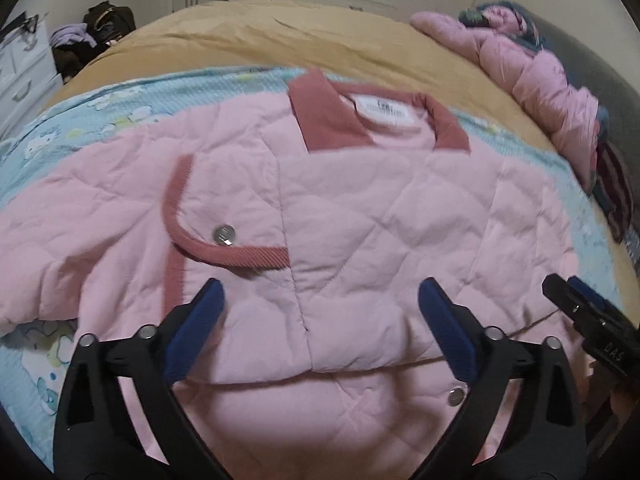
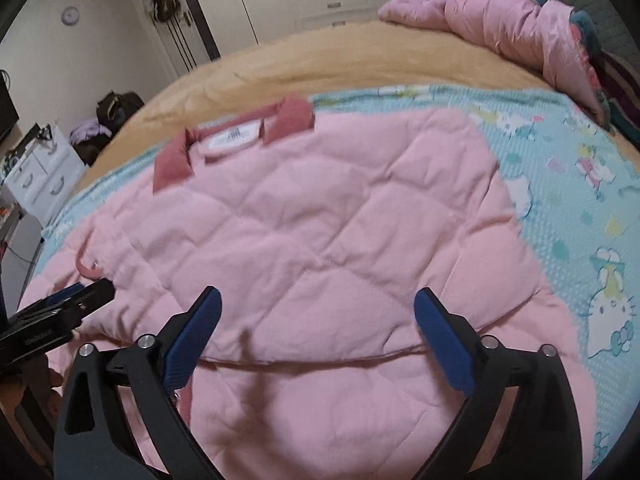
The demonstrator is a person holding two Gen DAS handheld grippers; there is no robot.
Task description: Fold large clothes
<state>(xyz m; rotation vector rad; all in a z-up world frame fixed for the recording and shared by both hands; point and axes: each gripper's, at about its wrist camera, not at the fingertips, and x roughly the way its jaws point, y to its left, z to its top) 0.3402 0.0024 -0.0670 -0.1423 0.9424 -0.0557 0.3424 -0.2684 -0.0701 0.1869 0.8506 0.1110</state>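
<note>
left claw (image 1: pixel 320 312): released, nothing between its blue pads | right claw (image 2: pixel 318 320): released, nothing gripped | pink quilted jacket with dark-pink collar (image 1: pixel 360 208): lying partly folded on light-blue cartoon-print blanket (image 2: pixel 580 208) on bed, collar at 12 o'clock, folded hem at 6 o'clock

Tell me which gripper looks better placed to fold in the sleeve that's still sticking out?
Probably the left gripper. It hangs open over the pink jacket next to the spread sleeve. The right gripper, also open, sits over the side already folded in.
</note>
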